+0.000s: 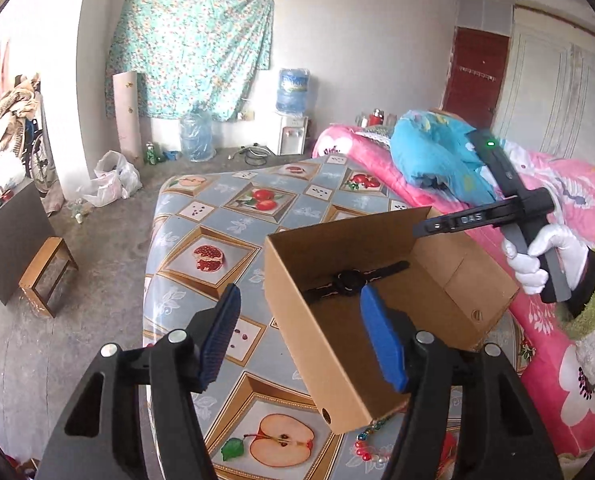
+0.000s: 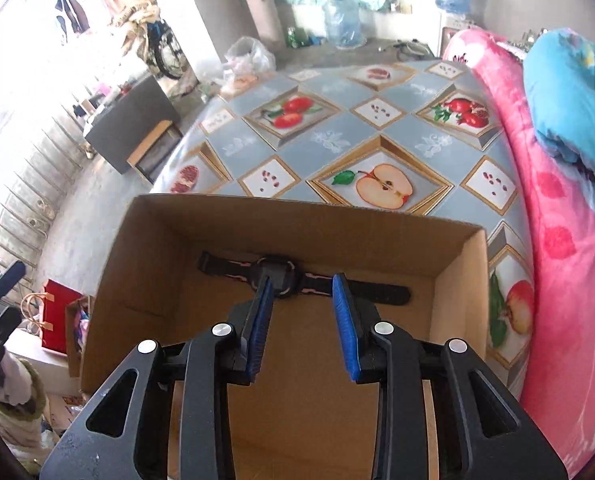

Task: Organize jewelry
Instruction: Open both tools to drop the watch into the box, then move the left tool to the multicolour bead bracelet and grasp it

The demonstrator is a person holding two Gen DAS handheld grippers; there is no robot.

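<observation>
The left gripper (image 1: 299,330) hangs over the near left corner of the cardboard box (image 1: 337,376), its blue pads spread wide with nothing between them, only the fruit-print tablecloth (image 1: 217,224) and the box wall showing in the gap. Further right, the black wristwatch (image 2: 281,276) lies flat on the box floor against the far wall, strap stretched out to both sides. The right gripper (image 2: 303,308) sits above it, jaws partly apart and empty, clear of the watch. So the watch looks placed and let go, and that step seems finished. A beaded piece (image 1: 367,442) lies on the cloth just outside the box's near corner; the next move is likely to lower one set of jaws onto it and close gently
</observation>
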